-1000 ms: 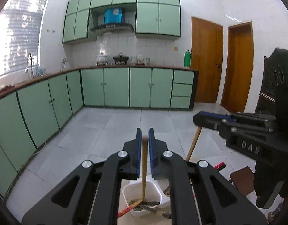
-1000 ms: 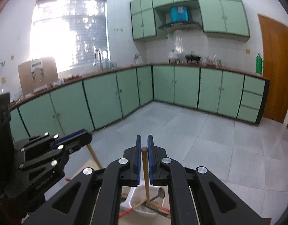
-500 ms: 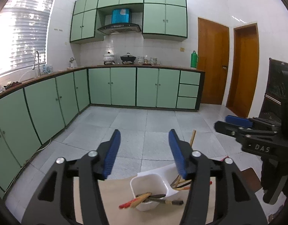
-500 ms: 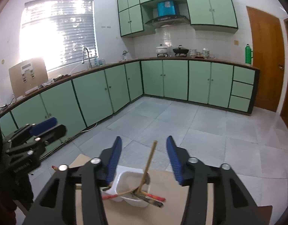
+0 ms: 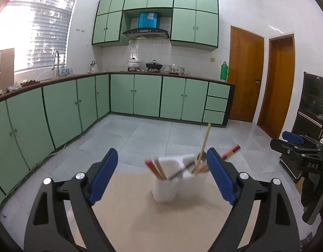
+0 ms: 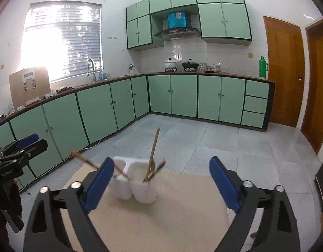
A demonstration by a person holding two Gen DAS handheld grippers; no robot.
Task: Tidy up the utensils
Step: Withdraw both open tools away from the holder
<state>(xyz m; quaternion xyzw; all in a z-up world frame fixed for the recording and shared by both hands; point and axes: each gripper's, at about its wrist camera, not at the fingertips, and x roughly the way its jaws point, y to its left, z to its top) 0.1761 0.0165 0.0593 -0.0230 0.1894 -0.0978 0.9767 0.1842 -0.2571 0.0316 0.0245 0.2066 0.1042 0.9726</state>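
- White utensil holder [image 5: 172, 180] [image 6: 136, 180]: two joined cups, standing upright on the beige table [image 5: 161, 220] [image 6: 161, 220], near its far edge.
- Long wooden stick [image 6: 153, 151] [image 5: 204, 145] stands in one cup, leaning and reaching well above the holder's rim.
- Red-tipped chopsticks [image 5: 156, 168] lean out of the nearer cup in the left wrist view; another red-marked pair [image 5: 229, 151] sticks out past the far cup.
- A metal utensil [image 5: 180, 171] lies slantwise across the cups; its type is not readable.
- The holder and its contents are motion-blurred in both views, so an exact utensil count is not possible.
- Left tool [image 5: 162, 178]: fingers spread wide, holding nothing, the holder seen between them and beyond the tips.
- Right tool [image 6: 161, 180]: spread wide, empty, holder just inside its left finger [image 6: 98, 182], which covers part of one cup.
- Each tool appears at the other view's edge, partly cut off.
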